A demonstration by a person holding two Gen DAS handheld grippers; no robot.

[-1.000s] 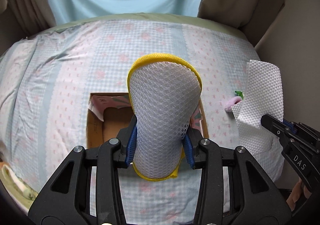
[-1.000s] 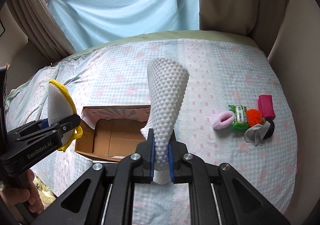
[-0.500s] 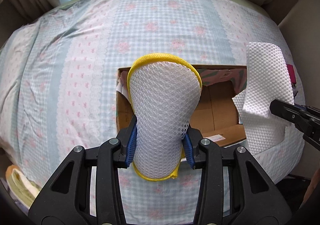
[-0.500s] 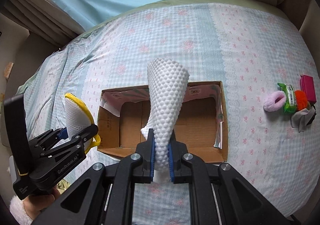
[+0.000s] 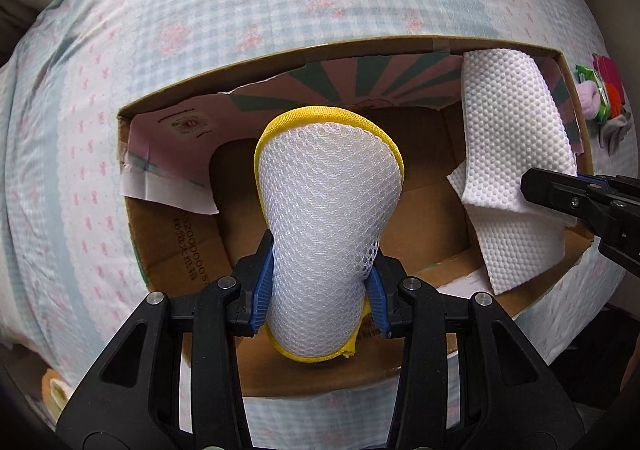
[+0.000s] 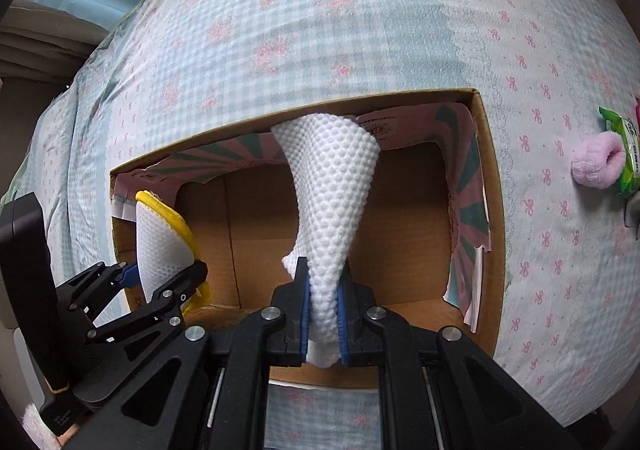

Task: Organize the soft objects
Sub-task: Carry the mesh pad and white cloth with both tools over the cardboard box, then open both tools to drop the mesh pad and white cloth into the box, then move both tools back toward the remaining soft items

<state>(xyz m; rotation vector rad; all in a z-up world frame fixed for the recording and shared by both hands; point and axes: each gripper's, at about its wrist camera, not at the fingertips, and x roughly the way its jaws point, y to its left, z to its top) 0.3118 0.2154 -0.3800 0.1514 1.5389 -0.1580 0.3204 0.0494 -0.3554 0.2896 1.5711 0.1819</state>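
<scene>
From your left wrist camera, the cardboard box (image 5: 436, 210) looks much bigger and closer than a second ago, so both your hands have come down over it. Your left gripper (image 5: 320, 290) squeezes the mesh sponge (image 5: 330, 218) with the yellow edge, and the sponge now hangs over the open box, not over the bed sheet (image 5: 160, 30). That means it looks about ready to drop in. The box floor under it looks bare, so there is room. The loose paper flaps along the back and left walls lean inward, so stay in the middle. On the right, the white bumpy cloth (image 5: 516, 142) hangs near the right wall

From your right wrist camera, your right gripper (image 6: 323, 314) is pinched tight on the white bumpy cloth, which sticks up over the middle of the box. The sponge sits well to the left, near the left wall. The pink fluffy thing (image 6: 596, 166) and the green packet (image 6: 622, 154) still lie on the sheet outside the box, so more tidying is left
</scene>
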